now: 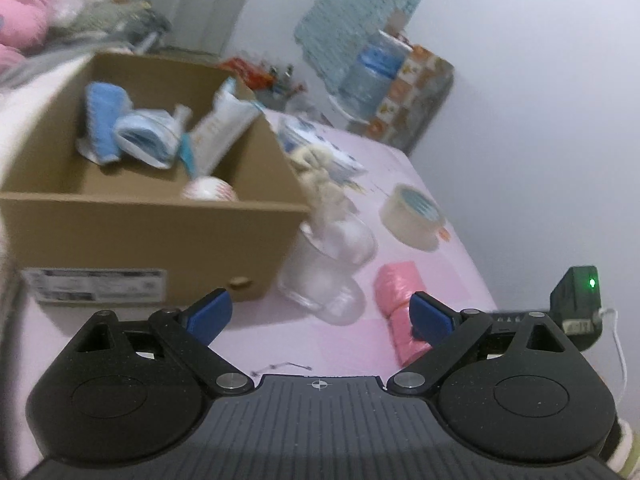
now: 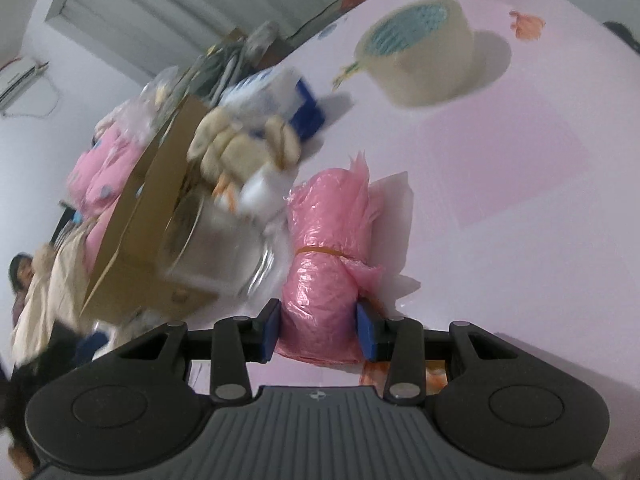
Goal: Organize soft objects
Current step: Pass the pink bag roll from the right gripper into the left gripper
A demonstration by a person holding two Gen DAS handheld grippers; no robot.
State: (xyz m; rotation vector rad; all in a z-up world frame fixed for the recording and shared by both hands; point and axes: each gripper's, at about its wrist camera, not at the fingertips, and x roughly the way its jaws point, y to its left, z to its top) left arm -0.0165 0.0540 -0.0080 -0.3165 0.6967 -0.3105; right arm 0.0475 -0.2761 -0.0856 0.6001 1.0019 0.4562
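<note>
In the left wrist view, the left gripper [image 1: 320,316] is held with jaws spread wide, nothing between them. A cardboard box [image 1: 152,236] stuffed with soft packs is seen ahead-left of the jaws, clear plastic cups [image 1: 328,268] straight ahead, a tape roll [image 1: 412,216] further off to the right.

In the right wrist view, the pink plastic bag roll [image 2: 324,264] is pinched between the jaws of the right gripper [image 2: 318,330], lying on the pink worktop [image 2: 520,160]. A beige plush toy [image 2: 240,144] is spotted ahead-left, blurry.
</note>
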